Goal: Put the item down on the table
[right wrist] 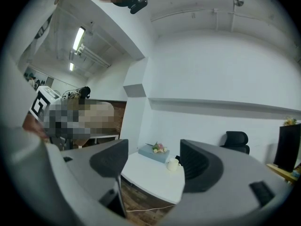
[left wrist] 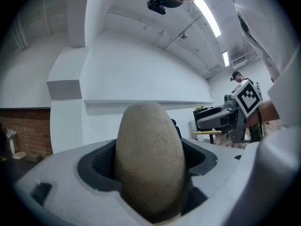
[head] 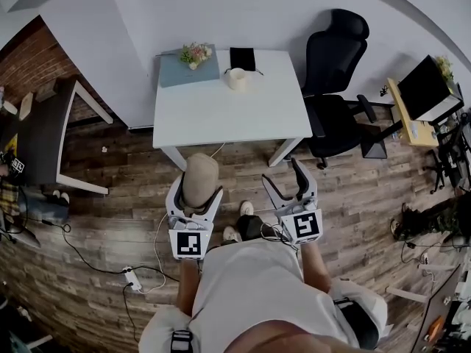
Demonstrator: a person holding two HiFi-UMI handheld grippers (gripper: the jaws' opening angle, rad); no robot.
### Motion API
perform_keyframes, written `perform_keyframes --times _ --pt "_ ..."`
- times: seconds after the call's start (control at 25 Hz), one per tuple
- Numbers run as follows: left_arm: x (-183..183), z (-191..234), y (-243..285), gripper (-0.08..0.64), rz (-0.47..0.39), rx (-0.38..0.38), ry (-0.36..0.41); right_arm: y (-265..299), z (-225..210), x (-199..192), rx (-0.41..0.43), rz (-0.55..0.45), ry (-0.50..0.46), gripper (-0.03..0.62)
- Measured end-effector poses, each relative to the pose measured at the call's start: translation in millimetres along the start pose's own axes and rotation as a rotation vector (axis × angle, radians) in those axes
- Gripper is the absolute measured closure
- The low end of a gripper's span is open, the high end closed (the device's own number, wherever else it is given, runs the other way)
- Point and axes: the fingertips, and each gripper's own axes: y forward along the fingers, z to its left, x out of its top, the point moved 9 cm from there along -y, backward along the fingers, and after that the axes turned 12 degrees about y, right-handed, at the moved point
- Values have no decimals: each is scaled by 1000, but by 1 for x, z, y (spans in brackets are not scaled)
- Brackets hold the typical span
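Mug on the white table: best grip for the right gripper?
Likely the mug body, jaws across its sides, right gripper coming from the table's near edge: it stands upright and round, with a black item close behind.

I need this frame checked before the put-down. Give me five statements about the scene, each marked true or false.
1. The left gripper holds a tan oval item. True.
2. The right gripper is clamped on a mug. False: its fingers stand apart with nothing between them; the mug sits on the table.
3. The tan item already rests on the white table. False: it is held over the wooden floor, short of the table.
4. A black office chair stands beside the table. True.
5. The table is bare. False: flowers also sit on it.
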Motion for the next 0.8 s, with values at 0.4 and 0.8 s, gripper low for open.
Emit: perform_keyframes --times 0.4,0.8 --pt "1 10 61 166 22 -7 34 47 -48 6 9 -13 1 250" --pt "2 16 109 166 54 34 31 84 -86 7 44 -15 23 252"
